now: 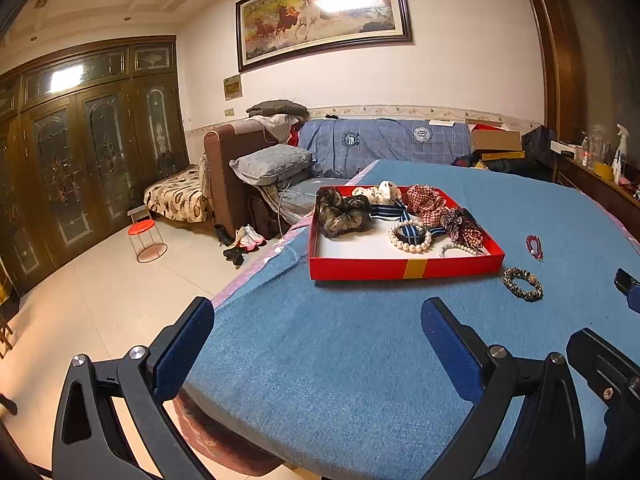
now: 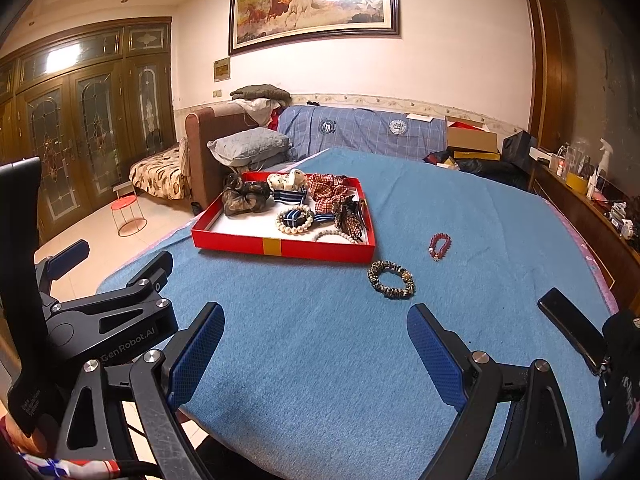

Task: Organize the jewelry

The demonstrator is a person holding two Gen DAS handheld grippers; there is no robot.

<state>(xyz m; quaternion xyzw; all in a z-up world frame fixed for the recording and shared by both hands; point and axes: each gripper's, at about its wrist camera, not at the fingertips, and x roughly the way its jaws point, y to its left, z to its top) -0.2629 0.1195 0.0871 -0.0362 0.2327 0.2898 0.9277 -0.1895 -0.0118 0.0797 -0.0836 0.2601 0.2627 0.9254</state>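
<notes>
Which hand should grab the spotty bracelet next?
Probably the right. The right gripper is open, and the spotty bracelet lies just ahead, slightly right of its centre. For the left gripper, also open, it sits far off to the right.

The left gripper (image 1: 318, 344) hangs over the bench's near-left corner, its blue-padded fingers (image 1: 184, 350) spread wide — nothing between them. The right gripper (image 2: 314, 350) sits just beside it over the near edge, fingers (image 2: 436, 354) equally wide apart and empty, both pointing across the bench.
</notes>
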